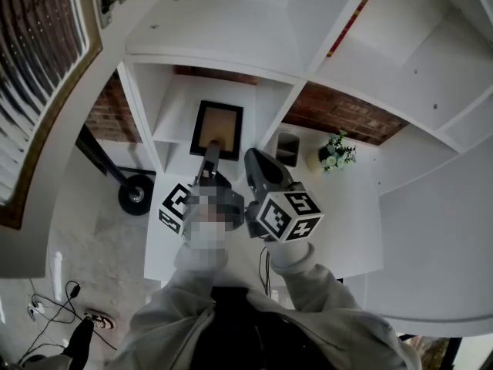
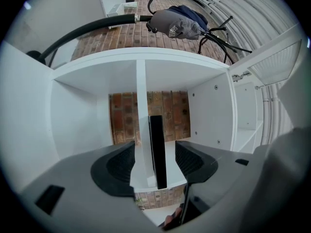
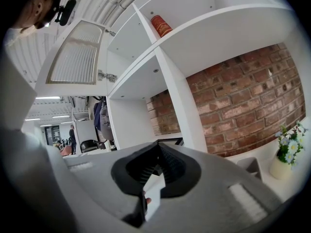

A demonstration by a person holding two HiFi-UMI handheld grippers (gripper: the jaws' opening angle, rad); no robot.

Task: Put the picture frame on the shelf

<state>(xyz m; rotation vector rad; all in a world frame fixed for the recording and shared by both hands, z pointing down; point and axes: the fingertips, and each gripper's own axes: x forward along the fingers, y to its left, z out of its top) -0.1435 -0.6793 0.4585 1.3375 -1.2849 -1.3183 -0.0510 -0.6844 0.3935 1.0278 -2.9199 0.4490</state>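
1. Picture frame (image 2: 156, 140): a black frame standing upright on a board of the white shelf unit (image 1: 216, 29), inside an open compartment backed by brick wall (image 2: 172, 113). In the left gripper view it is seen edge-on.
2. Left gripper (image 1: 209, 153): jaws spread apart, 1 on each side of the frame, with a visible gap between each pad and the frame's faces. It has no grip on the frame.
3. Right gripper (image 3: 156, 144): just right of the frame, jaws closed together with nothing between them.
4. Dark cup (image 1: 287, 148): right of the frame, in the next compartment.
5. Small potted plant (image 1: 336, 153): further right of the frame, beyond the cup.
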